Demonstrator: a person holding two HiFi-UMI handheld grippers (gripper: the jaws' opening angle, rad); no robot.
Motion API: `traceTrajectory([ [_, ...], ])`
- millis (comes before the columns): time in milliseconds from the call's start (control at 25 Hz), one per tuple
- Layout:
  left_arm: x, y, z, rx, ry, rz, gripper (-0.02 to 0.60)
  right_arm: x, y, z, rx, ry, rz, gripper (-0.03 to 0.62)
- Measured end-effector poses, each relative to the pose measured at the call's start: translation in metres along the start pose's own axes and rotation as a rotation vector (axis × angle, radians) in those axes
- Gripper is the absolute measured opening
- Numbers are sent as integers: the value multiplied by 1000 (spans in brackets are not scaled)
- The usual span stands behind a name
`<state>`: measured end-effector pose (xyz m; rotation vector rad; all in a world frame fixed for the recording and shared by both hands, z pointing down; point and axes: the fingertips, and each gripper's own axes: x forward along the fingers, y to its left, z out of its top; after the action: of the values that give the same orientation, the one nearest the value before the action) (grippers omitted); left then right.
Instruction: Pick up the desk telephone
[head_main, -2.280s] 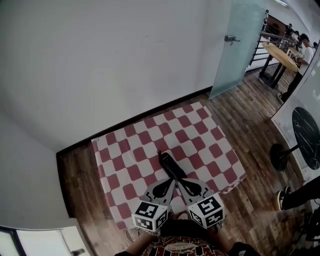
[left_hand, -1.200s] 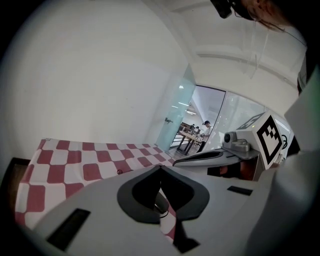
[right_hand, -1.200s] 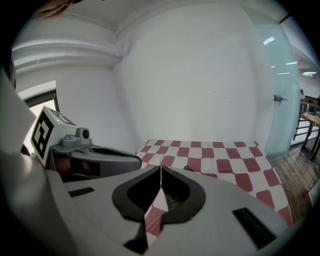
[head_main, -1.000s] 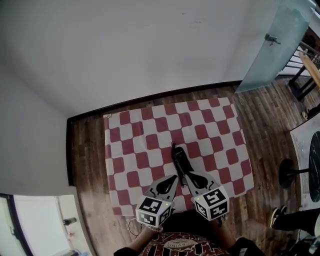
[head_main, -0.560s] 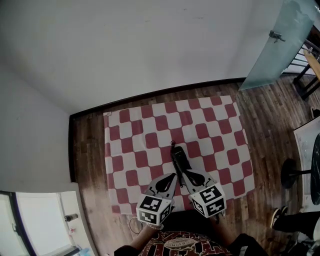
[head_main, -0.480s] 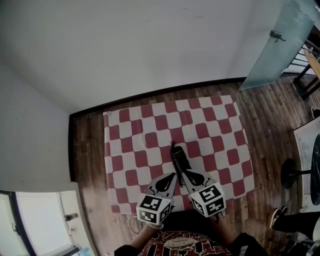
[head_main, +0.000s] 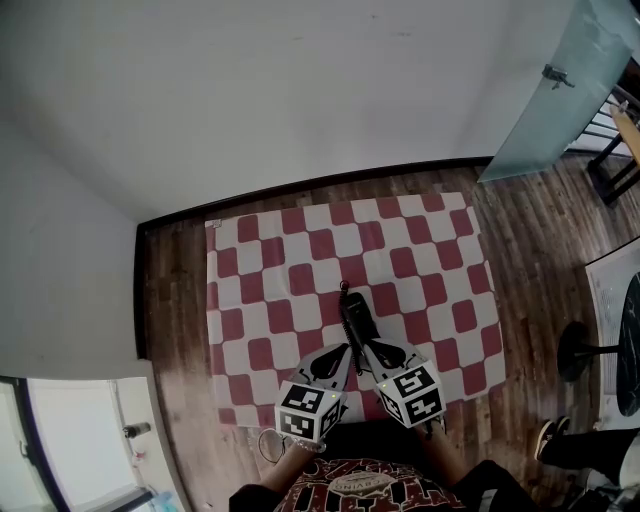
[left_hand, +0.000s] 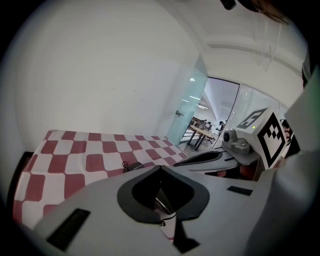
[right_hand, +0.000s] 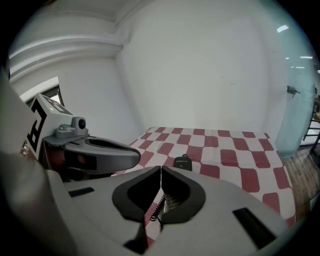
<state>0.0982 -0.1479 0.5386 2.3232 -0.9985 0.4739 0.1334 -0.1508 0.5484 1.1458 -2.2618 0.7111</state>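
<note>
The desk telephone (head_main: 355, 314) is a black oblong handset that lies on the red-and-white checked cloth (head_main: 262, 290), a little front of its middle, with a coiled cord at its near end. My left gripper (head_main: 346, 351) and right gripper (head_main: 367, 348) hover side by side just short of the phone's near end, both shut and holding nothing. From the left gripper view the phone (left_hand: 131, 165) shows just beyond the shut left gripper (left_hand: 160, 168). The right gripper view has the phone (right_hand: 182, 162) ahead of the shut right gripper (right_hand: 161, 168), and the coiled cord (right_hand: 157, 208) shows beneath it.
A white wall with a dark baseboard (head_main: 300, 190) runs behind the cloth. Wooden floor (head_main: 530, 230) surrounds it. A frosted glass door (head_main: 550, 100) stands at the back right, and a black round table base (head_main: 575, 352) and a person's shoe (head_main: 548, 436) lie at the right.
Both grippers have sunk a little toward the cloth and the phone's near end. The phone has not moved, and both pairs of jaws stay shut.
</note>
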Motion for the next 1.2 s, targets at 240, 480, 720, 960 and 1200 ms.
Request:
traceTrajectory([
  [240,7,7,-9,2,22,20,5,11,-7,-9,5,29,-16,20],
  [480,14,12,-25,-38,44,22,5,24,-13,-18,12,59,-25,20],
  [720,17,18,-42,-59,75,29,5,34,-16,-27,16,88,-38,20],
  [960,22,26,-56,-85,99,37,5,43,-20,-37,10,126,-55,20],
  [1200,28,31,-70,-114,134,30,5,49,-25,-42,6,149,-69,20],
])
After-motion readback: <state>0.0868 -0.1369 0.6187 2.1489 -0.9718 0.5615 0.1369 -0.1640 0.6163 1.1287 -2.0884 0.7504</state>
